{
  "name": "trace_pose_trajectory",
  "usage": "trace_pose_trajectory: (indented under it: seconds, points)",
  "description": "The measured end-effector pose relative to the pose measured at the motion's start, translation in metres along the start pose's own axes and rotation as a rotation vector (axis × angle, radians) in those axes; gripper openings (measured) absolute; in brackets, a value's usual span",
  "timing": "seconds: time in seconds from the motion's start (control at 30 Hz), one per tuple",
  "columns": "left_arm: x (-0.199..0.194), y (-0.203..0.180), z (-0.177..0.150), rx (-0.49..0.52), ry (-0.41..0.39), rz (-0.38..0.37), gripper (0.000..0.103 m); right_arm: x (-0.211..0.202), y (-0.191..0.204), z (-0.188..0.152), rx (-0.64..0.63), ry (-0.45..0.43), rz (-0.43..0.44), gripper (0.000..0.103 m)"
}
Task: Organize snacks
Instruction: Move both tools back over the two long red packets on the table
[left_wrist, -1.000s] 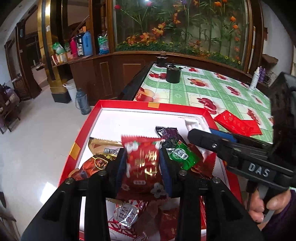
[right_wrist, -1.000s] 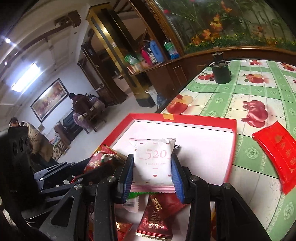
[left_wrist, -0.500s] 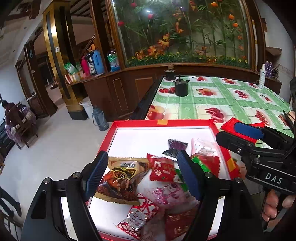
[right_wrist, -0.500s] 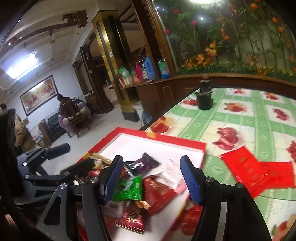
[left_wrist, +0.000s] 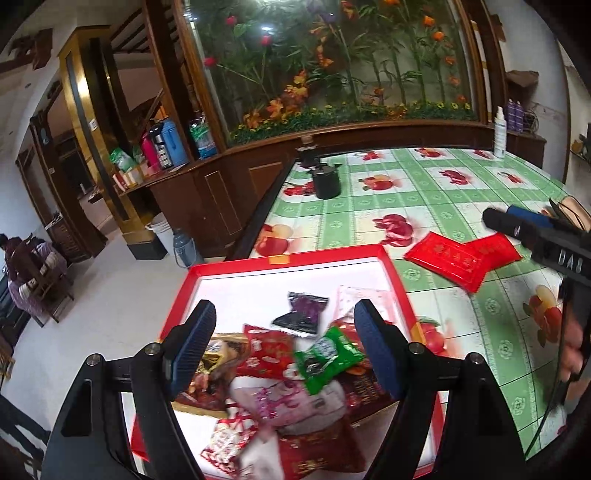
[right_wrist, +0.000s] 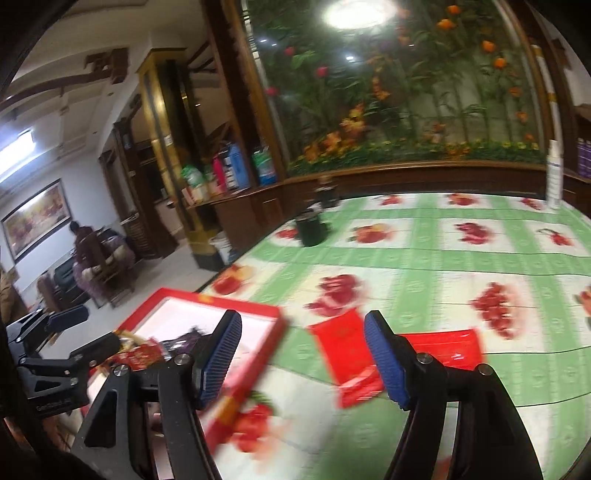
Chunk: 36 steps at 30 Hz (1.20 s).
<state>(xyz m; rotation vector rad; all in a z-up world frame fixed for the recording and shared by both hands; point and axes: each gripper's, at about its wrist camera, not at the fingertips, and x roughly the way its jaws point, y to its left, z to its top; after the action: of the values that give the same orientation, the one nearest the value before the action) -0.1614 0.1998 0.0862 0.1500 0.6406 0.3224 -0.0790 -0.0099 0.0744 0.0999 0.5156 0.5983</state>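
Note:
A red-rimmed tray (left_wrist: 288, 254) with a white floor holds a loose heap of snack packets, among them a green packet (left_wrist: 325, 354), a dark purple one (left_wrist: 303, 314) and a red one (left_wrist: 266, 350). My left gripper (left_wrist: 282, 325) hovers open above the heap with nothing between its fingers. Two flat red packets (right_wrist: 347, 350) lie on the tablecloth to the right of the tray (right_wrist: 207, 306). My right gripper (right_wrist: 301, 325) hangs above them, its jaws opening and empty. It also shows at the right edge of the left wrist view as the right gripper (left_wrist: 517, 225).
The table has a green and white fruit-print cloth (left_wrist: 424, 192). A black cup (left_wrist: 325, 181) stands at its far left and a white spray bottle (left_wrist: 499, 133) at the far right. Past the tray's left side the table ends above the floor. A person sits far left (left_wrist: 22, 273).
Both grippers opened and let their packets drop into the tray: the left a red one, the right a white one. Both then drew back and up, and the right swung rightward over the tablecloth.

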Motion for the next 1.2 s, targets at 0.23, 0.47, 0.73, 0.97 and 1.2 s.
trace_pose_trajectory:
  seconds: [0.23, 0.47, 0.73, 0.97, 1.2]
  points:
    - [0.008, -0.032, 0.008, 0.058, 0.025, -0.026, 0.077, -0.014, -0.064, 0.012, 0.060, -0.024, -0.106, 0.072]
    - [0.026, -0.072, 0.018, 0.120, 0.064, -0.071, 0.077, -0.011, -0.130, 0.019, 0.144, 0.020, -0.225, 0.072]
    - [0.067, -0.108, 0.050, 0.035, 0.174, -0.181, 0.077, -0.009, -0.163, 0.020, 0.253, 0.069, -0.268, 0.072]
    - [0.106, -0.126, 0.065, -0.210, 0.348, -0.248, 0.077, -0.001, -0.153, 0.020, 0.225, 0.089, -0.261, 0.072]
    - [0.141, -0.135, 0.057, -0.416, 0.496, -0.283, 0.077, 0.005, -0.147, 0.021, 0.209, 0.099, -0.249, 0.072]
